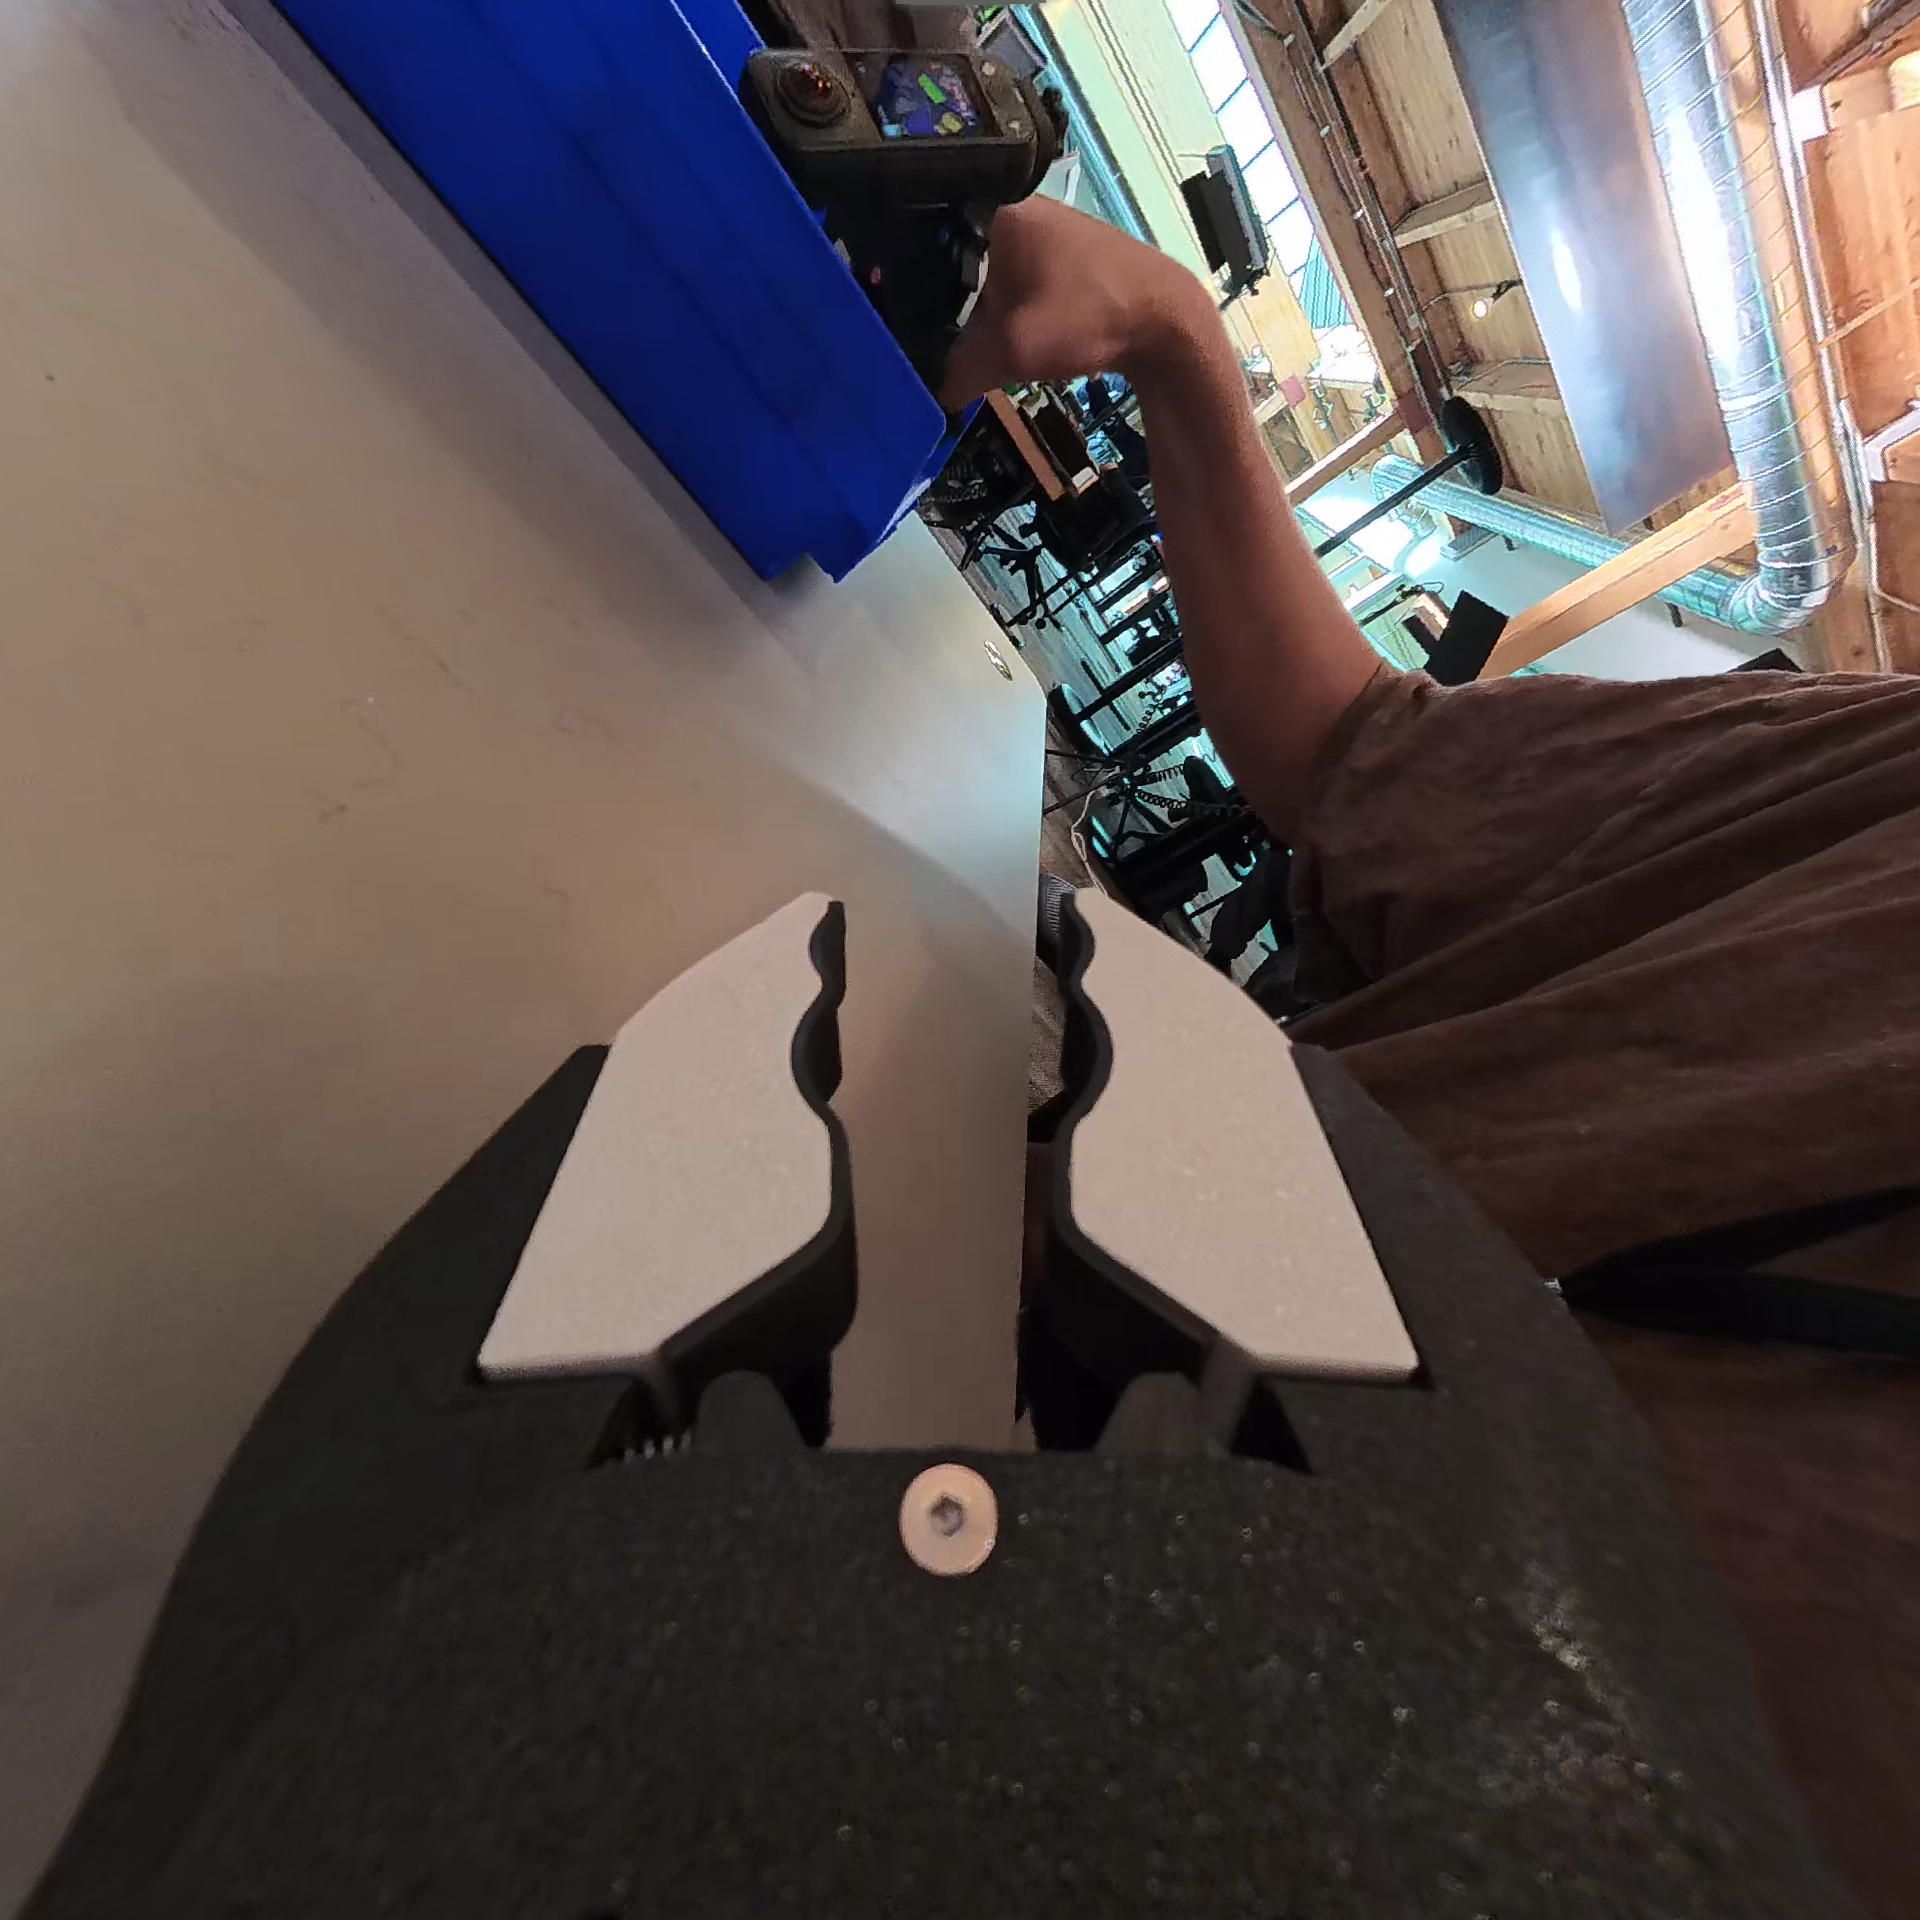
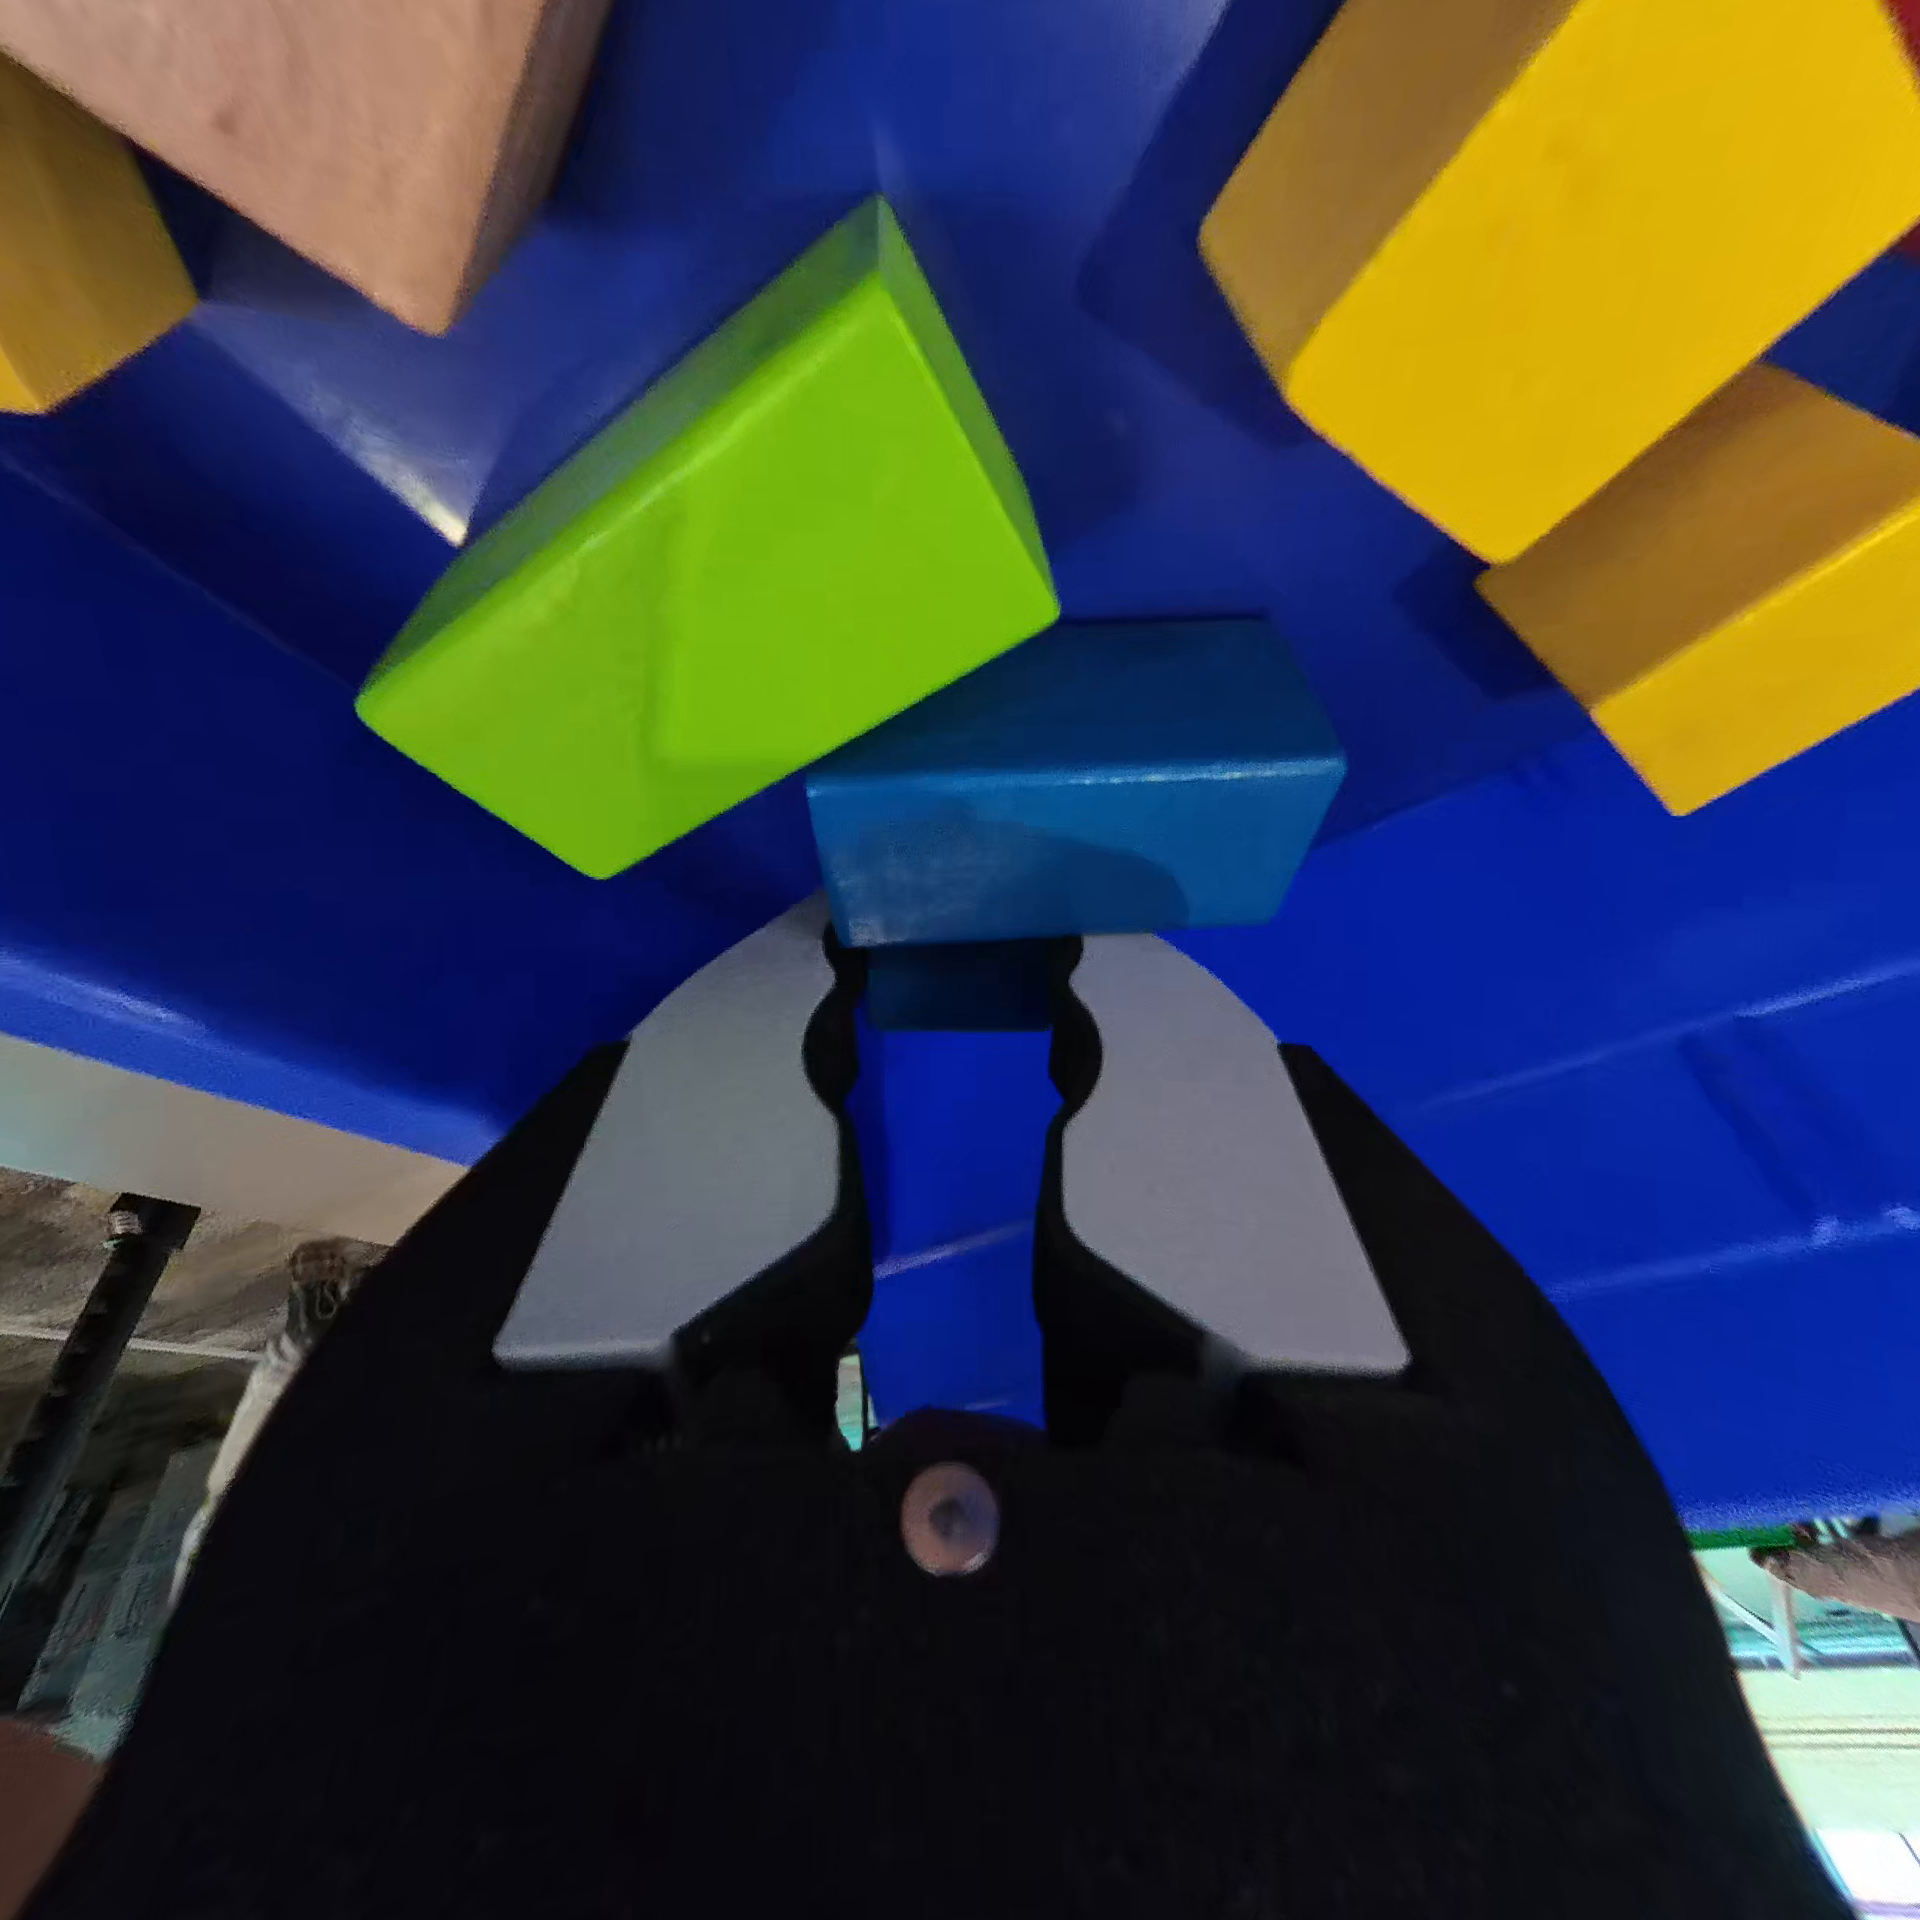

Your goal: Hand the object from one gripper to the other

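In the right wrist view my right gripper (image 2: 954, 951) reaches into a blue bin (image 2: 208, 810), and its fingertips are shut on the near end of a blue wooden block (image 2: 1070, 769). A green block (image 2: 717, 561) leans against the blue block's left side. My left gripper (image 1: 951, 925) is open and empty, held on its side over the white table (image 1: 364, 727) near its edge. In the left wrist view the right gripper's body (image 1: 914, 135) and the hand holding it sit at the blue bin (image 1: 623, 260), with its fingers hidden inside.
Two yellow blocks (image 2: 1558, 260) (image 2: 1745, 592) lie at the right of the bin, a pale pink block (image 2: 312, 125) and another yellow one (image 2: 62, 260) at the left. The person's arm (image 1: 1226, 499) and brown shirt (image 1: 1610, 935) fill the right of the left wrist view.
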`<control>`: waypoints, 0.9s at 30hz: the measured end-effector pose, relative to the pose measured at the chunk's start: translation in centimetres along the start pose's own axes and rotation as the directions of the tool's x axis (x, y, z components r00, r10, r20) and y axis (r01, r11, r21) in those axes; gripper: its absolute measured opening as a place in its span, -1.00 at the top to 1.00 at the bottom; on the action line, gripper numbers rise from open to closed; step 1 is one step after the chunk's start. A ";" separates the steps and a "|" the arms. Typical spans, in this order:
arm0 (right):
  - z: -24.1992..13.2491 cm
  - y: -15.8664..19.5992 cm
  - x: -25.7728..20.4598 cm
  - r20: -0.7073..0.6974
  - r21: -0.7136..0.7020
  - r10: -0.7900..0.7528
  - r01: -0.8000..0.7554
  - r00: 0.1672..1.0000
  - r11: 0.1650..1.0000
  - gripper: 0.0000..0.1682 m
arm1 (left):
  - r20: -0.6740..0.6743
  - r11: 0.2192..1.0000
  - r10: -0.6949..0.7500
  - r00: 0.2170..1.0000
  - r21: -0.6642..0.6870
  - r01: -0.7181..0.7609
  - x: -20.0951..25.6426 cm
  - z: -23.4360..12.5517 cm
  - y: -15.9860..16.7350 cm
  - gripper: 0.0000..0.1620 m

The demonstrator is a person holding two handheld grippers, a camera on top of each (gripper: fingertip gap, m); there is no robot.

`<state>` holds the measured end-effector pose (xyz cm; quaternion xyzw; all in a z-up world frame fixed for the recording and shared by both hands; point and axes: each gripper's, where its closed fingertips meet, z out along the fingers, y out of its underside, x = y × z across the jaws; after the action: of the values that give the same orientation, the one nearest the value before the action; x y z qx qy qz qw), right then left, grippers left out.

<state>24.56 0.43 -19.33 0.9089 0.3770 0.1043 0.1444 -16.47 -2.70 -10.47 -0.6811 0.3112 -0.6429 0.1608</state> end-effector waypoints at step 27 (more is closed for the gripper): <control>-11.5 -0.7 -11.8 0.283 0.959 0.762 -0.186 0.583 -0.214 0.38 | 0.197 0.986 0.139 0.970 -0.122 -0.116 -1.9 0.1 0.9 0.52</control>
<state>12.45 -5.45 -9.81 0.7605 -0.0431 0.0642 -0.6448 -16.49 -2.19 -12.48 -0.7301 0.3711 -0.5396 0.1953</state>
